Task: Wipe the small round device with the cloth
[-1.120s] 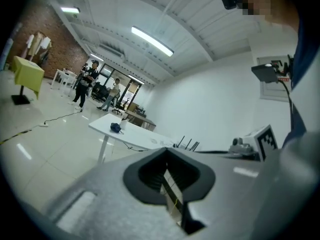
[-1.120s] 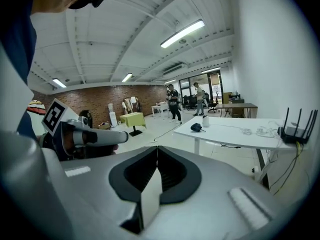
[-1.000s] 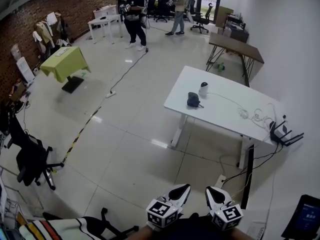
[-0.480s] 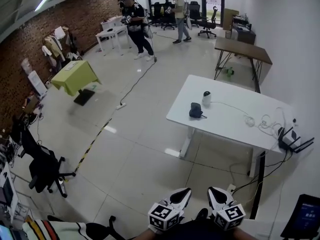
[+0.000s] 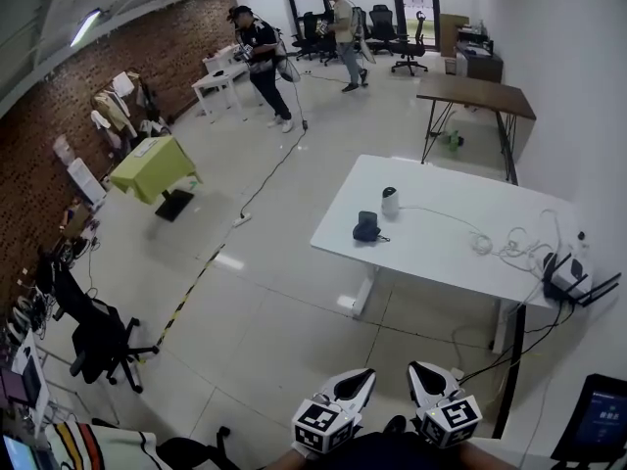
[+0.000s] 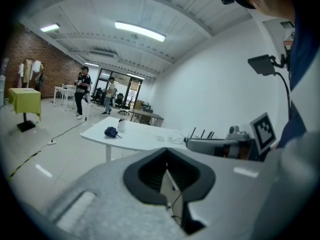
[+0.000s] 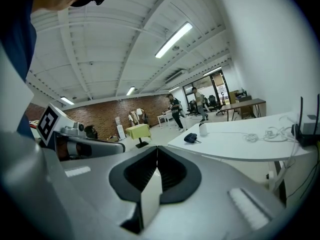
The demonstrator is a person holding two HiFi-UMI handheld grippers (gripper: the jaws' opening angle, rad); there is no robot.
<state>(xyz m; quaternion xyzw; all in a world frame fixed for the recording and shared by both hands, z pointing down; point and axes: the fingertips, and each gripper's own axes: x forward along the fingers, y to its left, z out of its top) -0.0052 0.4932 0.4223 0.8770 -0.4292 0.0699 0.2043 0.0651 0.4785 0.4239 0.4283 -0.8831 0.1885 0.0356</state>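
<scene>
**Approach stage: cloth and device not yet reached**

The left hand-held gripper [image 5: 359,375] is seen with its jaws pressed together and nothing between them. The right hand-held gripper [image 5: 417,372] is found likewise. Both are held low, well apart from the surface [image 5: 446,258].

The dark cloth [image 5: 365,227] lies near the surface's left edge, with the small round device [image 5: 389,202] just beside it, toward the far-left corner.

The step is judged to be the approach. Next, the surface must be neared and a pair of jaws parted over the cloth.

The closed, empty jaws are confirmed only in the gripper views. The full gap to the surface is shown only in the head view.
</scene>
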